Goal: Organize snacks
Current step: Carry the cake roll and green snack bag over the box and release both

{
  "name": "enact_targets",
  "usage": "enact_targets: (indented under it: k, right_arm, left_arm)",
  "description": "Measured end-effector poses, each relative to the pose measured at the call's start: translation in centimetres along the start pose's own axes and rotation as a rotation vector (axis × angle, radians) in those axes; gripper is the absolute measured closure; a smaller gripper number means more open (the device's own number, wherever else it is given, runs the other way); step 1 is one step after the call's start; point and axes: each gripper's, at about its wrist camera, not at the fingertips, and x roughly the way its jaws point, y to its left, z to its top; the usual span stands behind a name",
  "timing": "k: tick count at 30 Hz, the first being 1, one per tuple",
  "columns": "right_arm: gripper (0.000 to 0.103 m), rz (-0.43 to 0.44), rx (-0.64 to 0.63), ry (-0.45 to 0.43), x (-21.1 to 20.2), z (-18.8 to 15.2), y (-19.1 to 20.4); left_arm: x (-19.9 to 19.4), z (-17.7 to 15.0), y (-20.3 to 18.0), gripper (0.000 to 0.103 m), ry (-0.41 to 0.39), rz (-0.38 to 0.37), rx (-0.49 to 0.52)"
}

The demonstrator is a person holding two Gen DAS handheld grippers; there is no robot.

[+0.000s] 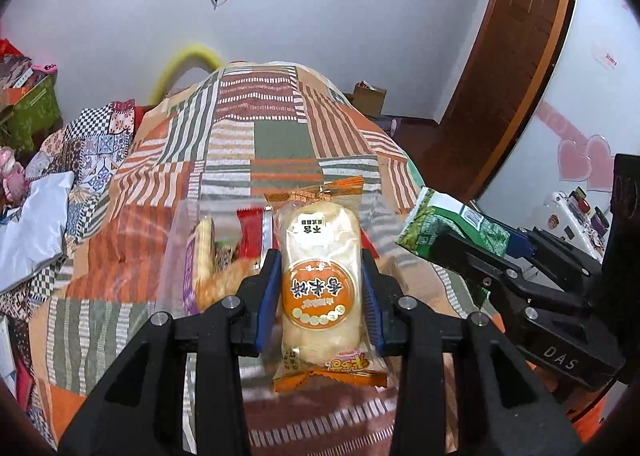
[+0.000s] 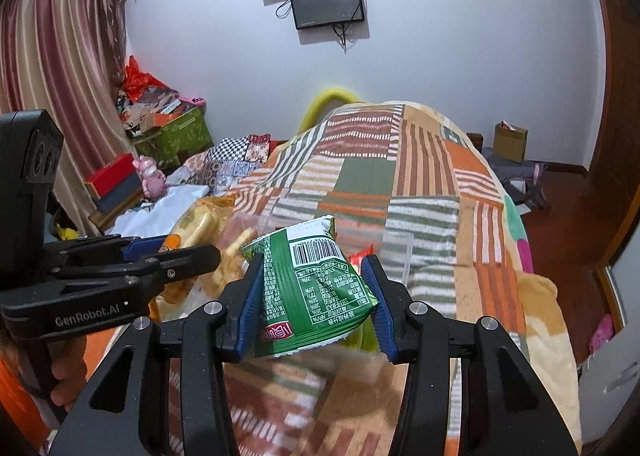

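My left gripper (image 1: 320,268) is shut on an orange-and-clear pack of rice crackers (image 1: 320,280), held above a clear plastic box (image 1: 180,256) on the bed that holds several snack packs. My right gripper (image 2: 312,272) is shut on a green snack bag (image 2: 316,292) with a barcode, held just over the same clear box (image 2: 396,256). In the left wrist view the right gripper (image 1: 460,244) and its green bag (image 1: 444,223) are to the right. In the right wrist view the left gripper (image 2: 168,256) with its cracker pack (image 2: 196,223) is to the left.
The bed has an orange, green and white patchwork blanket (image 1: 260,127). A white cloth (image 1: 32,223) and clutter lie to the left. A brown door (image 1: 512,55) and a small cardboard box (image 1: 370,97) are at the right. Monitors (image 2: 324,3) hang on the wall.
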Motion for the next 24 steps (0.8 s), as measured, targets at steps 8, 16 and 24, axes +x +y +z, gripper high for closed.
enact_targets:
  k: [8,16,24]
  right_arm:
    - [0.059,-0.019,0.008,0.026,2.8,0.8,-0.9]
    - [0.059,-0.051,0.041,0.088,6.0,0.7,-2.7]
    - [0.059,-0.078,0.061,0.139,8.4,0.3,-4.1]
  left_arm:
    - [3.0,1.2,0.5,0.066,0.023,0.012,-0.003]
    - [6.4,2.4,0.5,0.066,0.071,-0.003,-0.013]
    - [9.8,3.2,0.1,0.066,0.123,0.002,0.006]
